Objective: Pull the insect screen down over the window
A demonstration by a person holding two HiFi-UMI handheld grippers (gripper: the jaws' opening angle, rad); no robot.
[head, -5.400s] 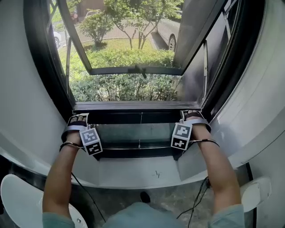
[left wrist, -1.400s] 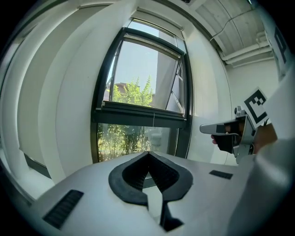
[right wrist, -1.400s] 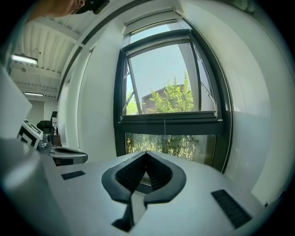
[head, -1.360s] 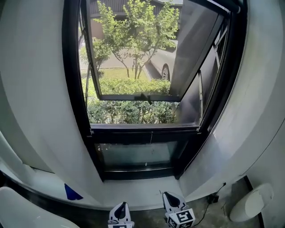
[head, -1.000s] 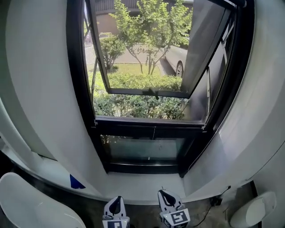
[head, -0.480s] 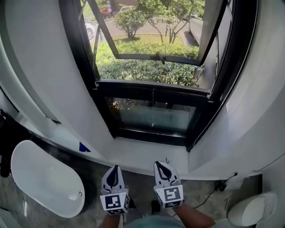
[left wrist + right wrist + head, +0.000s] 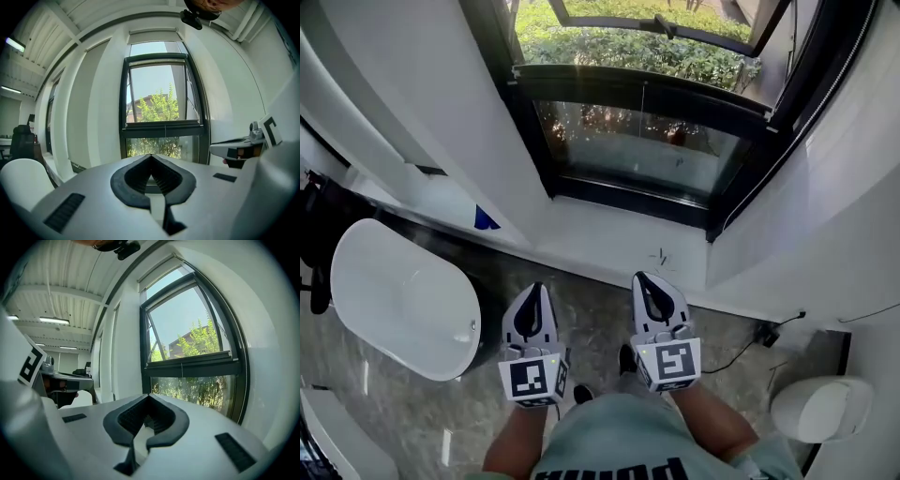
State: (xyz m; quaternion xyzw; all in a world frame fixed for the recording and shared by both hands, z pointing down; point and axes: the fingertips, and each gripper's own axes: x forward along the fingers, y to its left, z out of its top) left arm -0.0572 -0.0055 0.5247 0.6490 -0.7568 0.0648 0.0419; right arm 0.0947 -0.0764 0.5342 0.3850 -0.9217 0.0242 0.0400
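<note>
The black-framed window fills the top of the head view, an outward-tilted sash above it. A black horizontal bar crosses the window over the lower pane, and a thin cord hangs from its middle. The bar and the bar also appear in both gripper views, well ahead of the tips. My left gripper and right gripper are side by side over the floor, close to my body and well back from the sill. Both are shut and hold nothing.
A white tub stands on the grey stone floor at the left. A white rounded fixture sits at the lower right, with a black cable running to a wall plug. A small blue object lies by the wall.
Several seconds ago both grippers were up at the bar on the window. Since then they have drawn back toward my body, and the head view has tipped down to the floor.
</note>
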